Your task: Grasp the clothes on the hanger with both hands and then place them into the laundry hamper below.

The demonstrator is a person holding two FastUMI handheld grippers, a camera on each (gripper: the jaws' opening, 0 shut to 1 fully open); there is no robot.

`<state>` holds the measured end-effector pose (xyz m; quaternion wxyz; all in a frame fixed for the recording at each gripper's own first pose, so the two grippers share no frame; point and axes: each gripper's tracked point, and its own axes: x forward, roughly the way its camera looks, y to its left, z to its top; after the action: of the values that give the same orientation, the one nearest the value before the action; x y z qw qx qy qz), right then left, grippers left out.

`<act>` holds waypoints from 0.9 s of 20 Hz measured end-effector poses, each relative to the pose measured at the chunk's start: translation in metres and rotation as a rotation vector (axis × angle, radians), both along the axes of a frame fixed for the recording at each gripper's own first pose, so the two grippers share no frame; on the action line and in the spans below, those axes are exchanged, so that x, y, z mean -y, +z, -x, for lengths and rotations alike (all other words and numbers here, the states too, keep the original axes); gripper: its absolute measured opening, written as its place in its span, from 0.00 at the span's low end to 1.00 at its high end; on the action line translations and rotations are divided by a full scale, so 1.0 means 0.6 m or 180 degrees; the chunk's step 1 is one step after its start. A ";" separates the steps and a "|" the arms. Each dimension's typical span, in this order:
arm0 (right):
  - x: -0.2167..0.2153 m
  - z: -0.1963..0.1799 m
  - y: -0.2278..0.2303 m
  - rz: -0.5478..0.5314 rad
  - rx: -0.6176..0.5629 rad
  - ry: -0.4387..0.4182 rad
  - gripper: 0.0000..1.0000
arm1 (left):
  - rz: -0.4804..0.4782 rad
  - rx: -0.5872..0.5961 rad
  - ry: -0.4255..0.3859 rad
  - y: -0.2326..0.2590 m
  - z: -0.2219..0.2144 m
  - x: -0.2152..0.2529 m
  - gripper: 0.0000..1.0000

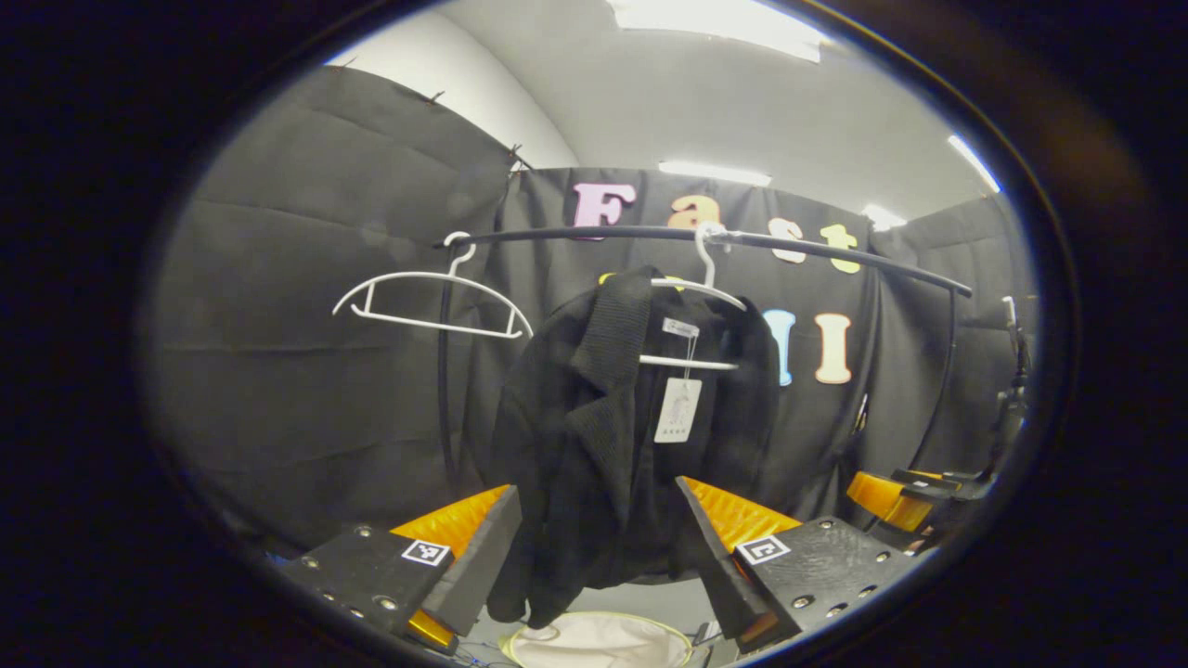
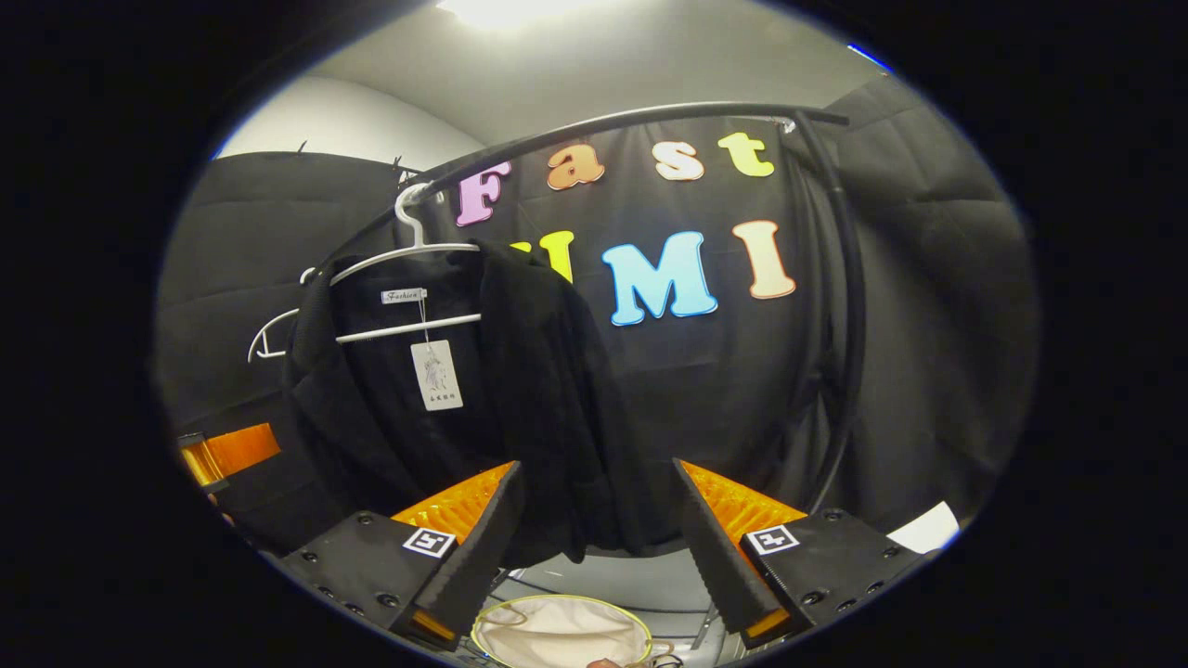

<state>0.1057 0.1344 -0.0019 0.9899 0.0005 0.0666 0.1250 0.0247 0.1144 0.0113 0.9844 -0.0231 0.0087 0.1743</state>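
Garment [image 1: 603, 436] hanging at centre frame in the left gripper view, a black knit jacket draped on a white hanger [image 1: 691, 306] hooked over a dark curved rail [image 1: 817, 249]; same garment [image 2: 464, 390] sitting left of centre in the right gripper view, on its hanger [image 2: 408, 269] under the rail [image 2: 594, 125]. Hung slightly askew, one shoulder slid toward the left of the hanger, lapel folded over, front open, white paper tag [image 1: 678, 409] dangling at the neck on a string. Fabric thick, soft and limp, lower hem sagging in loose folds, likely to bunch easily between fingers. Left hand-held gripper [image 1: 599, 547] released, fingers spread wide on either side of the hem, apparently lined up for a low grab on the cloth, though contact hard to judge. Right hand-held gripper [image 2: 599, 547] likewise spread wide, aimed at the garment's right-hand edge, cloth hanging between the fingers but not pinched. Both held low, presumably so the jacket can be pulled down and off the hanger together. Laundry hamper [image 1: 594, 640] directly beneath at bottom centre, pale lining and yellowish rim, open mouth ready for a straight drop; seen again at bottom centre of the right gripper view [image 2: 561, 631]. Spare empty hanger [image 1: 432, 301] at upper left on the same rail. Grasp not yet made.
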 end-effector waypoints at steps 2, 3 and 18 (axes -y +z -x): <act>-0.019 -0.034 0.010 -0.0103 0.0001 0.0065 0.98 | -0.0039 0.0034 0.0047 0.015 -0.022 0.000 0.95; -0.031 -0.049 0.014 -0.0182 -0.0020 0.0107 0.98 | -0.0052 0.0035 0.0064 0.018 -0.034 0.000 0.95; -0.159 -0.215 0.051 -0.0117 0.0162 0.0707 0.97 | 0.0121 0.0048 0.0385 0.025 -0.193 -0.046 0.95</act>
<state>0.2349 0.2300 0.0289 0.9712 0.0081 0.0387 0.2351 0.1404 0.1418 0.0266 0.9715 -0.0436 0.0032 0.2332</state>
